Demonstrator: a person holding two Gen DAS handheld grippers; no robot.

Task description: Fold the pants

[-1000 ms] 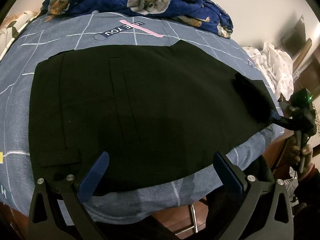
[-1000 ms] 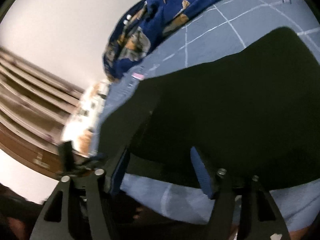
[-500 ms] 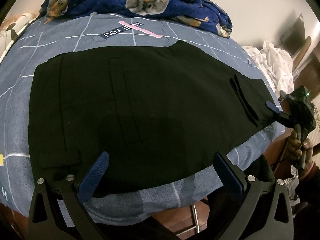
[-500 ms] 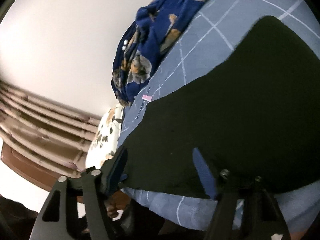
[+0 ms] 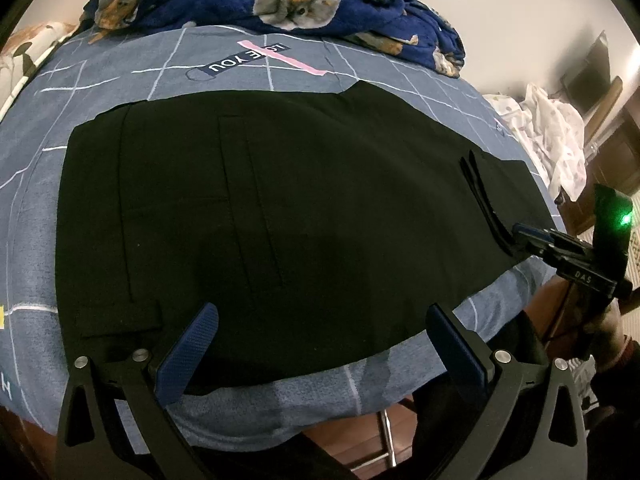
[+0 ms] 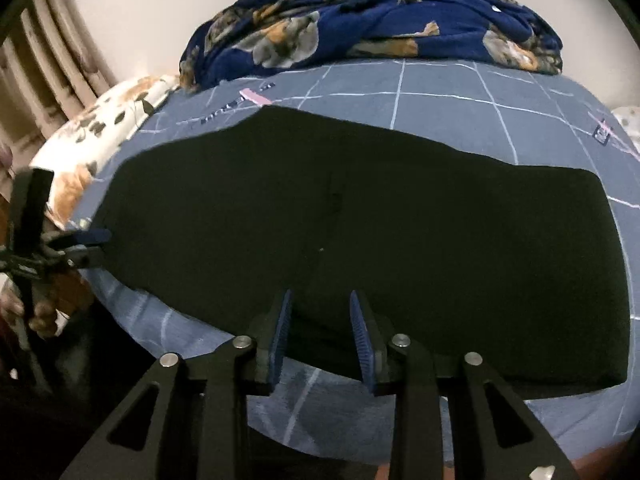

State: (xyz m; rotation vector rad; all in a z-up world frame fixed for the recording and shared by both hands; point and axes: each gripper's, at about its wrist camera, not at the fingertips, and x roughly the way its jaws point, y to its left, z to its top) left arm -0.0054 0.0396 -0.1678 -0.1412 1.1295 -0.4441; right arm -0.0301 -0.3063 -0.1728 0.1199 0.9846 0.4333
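The left tongs stand wide open over the near edge of the black pants, nothing pinched between their blue pads. The right tongs have just been narrowing; a gap remains between the pads, which sit over the near hem of the pants, and I cannot tell whether any cloth lies between them. The pants lie flat, spread across the blue checked bed. Beyond the pants, at the far edge, a dark blue blanket is heaped.
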